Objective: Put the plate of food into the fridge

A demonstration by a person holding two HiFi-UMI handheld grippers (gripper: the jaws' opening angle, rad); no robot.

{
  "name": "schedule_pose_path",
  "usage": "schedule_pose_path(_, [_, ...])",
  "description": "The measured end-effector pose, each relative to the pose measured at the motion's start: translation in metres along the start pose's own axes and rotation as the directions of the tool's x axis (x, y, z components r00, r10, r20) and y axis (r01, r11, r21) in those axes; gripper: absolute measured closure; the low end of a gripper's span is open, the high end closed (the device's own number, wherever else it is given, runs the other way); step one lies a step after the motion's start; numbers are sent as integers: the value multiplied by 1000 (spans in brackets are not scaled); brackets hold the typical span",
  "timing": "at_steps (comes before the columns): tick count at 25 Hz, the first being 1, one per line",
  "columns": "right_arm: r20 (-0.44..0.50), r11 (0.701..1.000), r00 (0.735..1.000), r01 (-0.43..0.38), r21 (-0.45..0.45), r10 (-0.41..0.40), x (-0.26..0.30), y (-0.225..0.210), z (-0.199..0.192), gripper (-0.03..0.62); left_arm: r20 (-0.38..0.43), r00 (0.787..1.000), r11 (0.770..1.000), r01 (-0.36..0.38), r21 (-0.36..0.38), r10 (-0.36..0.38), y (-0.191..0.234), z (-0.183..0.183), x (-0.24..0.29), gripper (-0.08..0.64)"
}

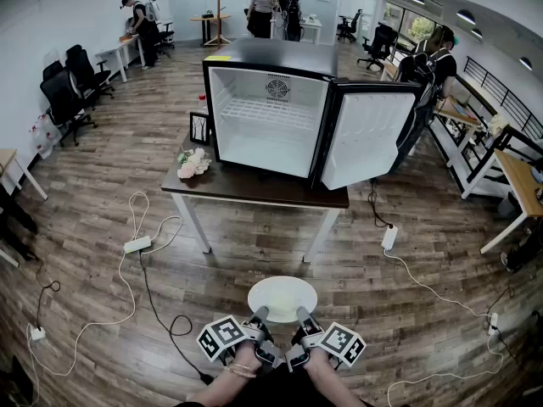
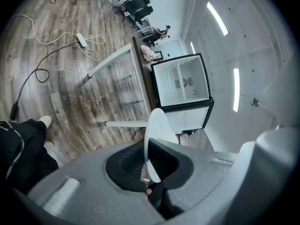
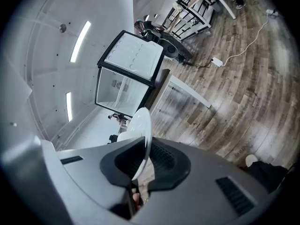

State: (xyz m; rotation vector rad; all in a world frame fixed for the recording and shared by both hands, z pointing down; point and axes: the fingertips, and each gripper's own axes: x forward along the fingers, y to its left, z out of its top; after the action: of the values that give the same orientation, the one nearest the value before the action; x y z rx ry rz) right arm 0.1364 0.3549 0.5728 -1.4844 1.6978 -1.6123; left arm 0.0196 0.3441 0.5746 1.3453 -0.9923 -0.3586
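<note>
White ceramic-looking plate (image 1: 282, 299), round, held level in the air above the wood floor (image 1: 102, 312), directly in front of the person. In the head view its upper face looks bare; no food can be made out on it.

Grip: left tongs (image 1: 260, 316) and right tongs (image 1: 304, 317) are both clamped on the near rim, side by side and close together. Each gripper view shows the rim edge-on between the pads, which press on it from above and below. The far part of the plate overhangs unsupported.

Key relation: the fridge (image 1: 270, 58) lies straight ahead of the plate and well apart from it, with open floor between. It stands on a dark tabletop (image 1: 254, 189), its opening facing the person. The door (image 1: 369, 138) is swung wide to the person's right, so it is clear of a straight approach. A round plate has no long axis, so its heading matters little. Neither hand is nearer; both sit equally behind it.

Containers: the fridge interior is white and appears empty. One wire shelf (image 1: 263, 113) sits about mid-height, with space above and below.

Beside the fridge on the person's left are pale flowers (image 1: 193, 164) and a small picture frame (image 1: 199, 128).

Judgement: carry phase. What remains is to walk forward, raise the plate to shelf level and slide it in far edge first.
</note>
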Motion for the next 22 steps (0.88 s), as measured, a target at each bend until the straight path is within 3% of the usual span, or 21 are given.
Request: schedule_pose_path(22, [63,998,998,9,60,-13,52,23,-19,557,-47,999,999,8,31,-7,7,61,8,542])
